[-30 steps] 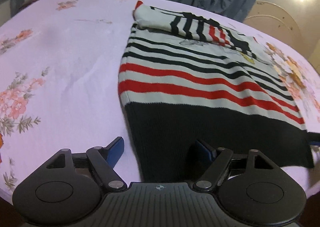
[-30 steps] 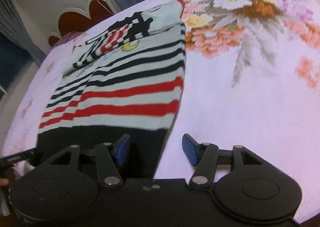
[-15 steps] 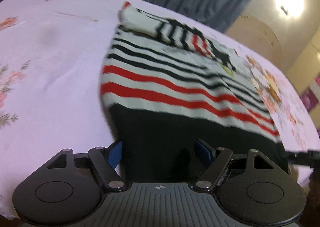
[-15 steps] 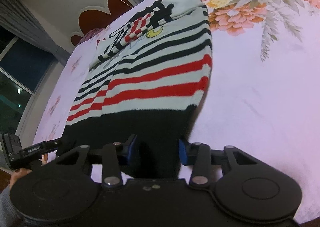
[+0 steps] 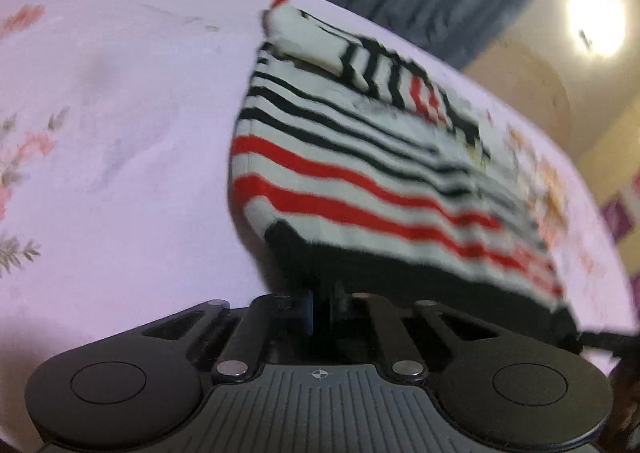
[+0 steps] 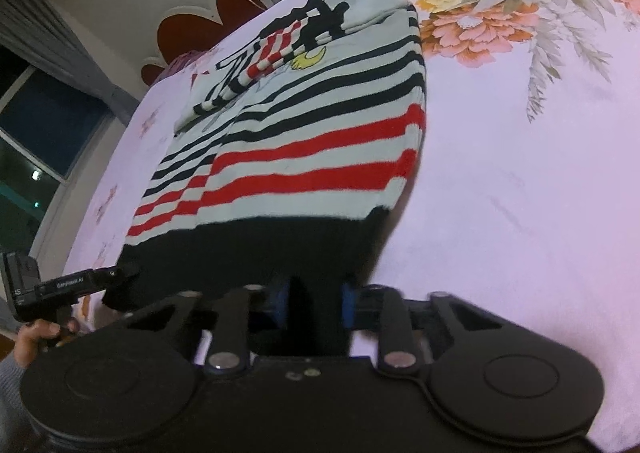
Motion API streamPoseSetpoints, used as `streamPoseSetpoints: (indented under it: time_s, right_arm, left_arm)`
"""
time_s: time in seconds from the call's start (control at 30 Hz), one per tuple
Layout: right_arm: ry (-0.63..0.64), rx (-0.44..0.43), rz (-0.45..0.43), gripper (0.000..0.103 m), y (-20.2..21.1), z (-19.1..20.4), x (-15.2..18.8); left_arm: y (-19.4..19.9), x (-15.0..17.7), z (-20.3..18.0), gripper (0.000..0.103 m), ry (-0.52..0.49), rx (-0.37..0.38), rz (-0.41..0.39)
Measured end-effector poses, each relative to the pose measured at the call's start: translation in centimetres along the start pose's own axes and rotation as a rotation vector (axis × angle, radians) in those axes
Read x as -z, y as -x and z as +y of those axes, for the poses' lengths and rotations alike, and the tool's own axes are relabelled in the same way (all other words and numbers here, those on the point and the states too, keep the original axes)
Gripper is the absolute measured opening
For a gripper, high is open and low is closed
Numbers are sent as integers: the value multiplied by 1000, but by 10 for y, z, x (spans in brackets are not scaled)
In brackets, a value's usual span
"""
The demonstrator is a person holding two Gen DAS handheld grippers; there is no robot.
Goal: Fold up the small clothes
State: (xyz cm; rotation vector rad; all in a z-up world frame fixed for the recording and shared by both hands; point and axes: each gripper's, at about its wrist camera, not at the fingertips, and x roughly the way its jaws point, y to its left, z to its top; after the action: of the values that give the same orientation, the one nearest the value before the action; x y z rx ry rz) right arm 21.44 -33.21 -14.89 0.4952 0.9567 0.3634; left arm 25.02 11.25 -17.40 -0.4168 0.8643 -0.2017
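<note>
Black ribbed hem of the striped knit sweater [image 5: 360, 189] is pinched in both left claw [image 5: 320, 307] and right claw [image 6: 314, 303].

A second ago both your grippers stood wide open at the black hem band of the red, black and white striped knit sweater [image 5: 360, 157]. Now your left gripper [image 5: 326, 305] has closed its fingers onto that hem near the left corner, and your right gripper [image 6: 316, 303] has pinched it between its blue-padded fingers [image 6: 347, 303] near the right corner. The hem, flat on the pink floral bedsheet [image 5: 120, 133] before, now rises off it, lifting toward 12 o'clock in both views, and a shadow has opened under the raised edge. The left view has gone blurred.
</note>
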Motion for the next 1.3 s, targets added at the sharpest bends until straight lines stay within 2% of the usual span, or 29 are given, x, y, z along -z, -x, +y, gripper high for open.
streamPoseSetpoints:
  time_s: [0.17, 0.3, 0.47, 0.7, 0.9, 0.97, 1.03, 1.07, 1.1, 1.13, 1.2, 1.27, 1.3]
  right_arm:
    - [22, 2, -160, 5, 25, 13, -24]
    - [51, 34, -263, 5, 26, 27, -65]
    - [20, 76, -357, 5, 4, 29, -136]
    - [-31, 111, -345, 5, -64, 20, -244]
    - [-137, 136, -266, 5, -129, -14, -302]
    - [-155, 126, -228, 6, -151, -24, -312]
    - [-154, 132, -229, 13, -164, -29, -322]
    - [-139, 147, -257, 31, -165, -28, -324]
    - [-124, 181, -308, 45, -163, -27, -325]
    - [-115, 199, -343, 63, -159, -25, -324]
    - [-100, 200, -365, 58, -152, -25, -323]
    - [-53, 212, -357, 45, -146, -22, -318]
    - [1, 231, -347, 44, -145, -17, -314]
  left_arm:
    - [19, -24, -15, 6, -19, 60, -137]
    - [7, -77, -26, 6, -25, 93, -215]
    - [-34, -152, -36, 6, -53, 84, -237]
    - [-118, -242, -38, 6, -80, 70, -165]
    - [-195, -287, -36, 6, -109, 42, -68]
    - [-208, -293, -35, 6, -111, 59, -73]
    - [-215, -297, -38, 28, -115, 105, -97]
    - [-216, -297, -38, 61, -121, 111, -119]
    - [-213, -296, -40, 83, -132, 104, -166]
    - [-209, -295, -42, 85, -147, 86, -221]
    - [-206, -296, -46, 85, -182, 99, -233]
    - [-210, -293, -55, 83, -285, 24, -206]
    - [-214, -290, -60, 79, -355, -6, -181]
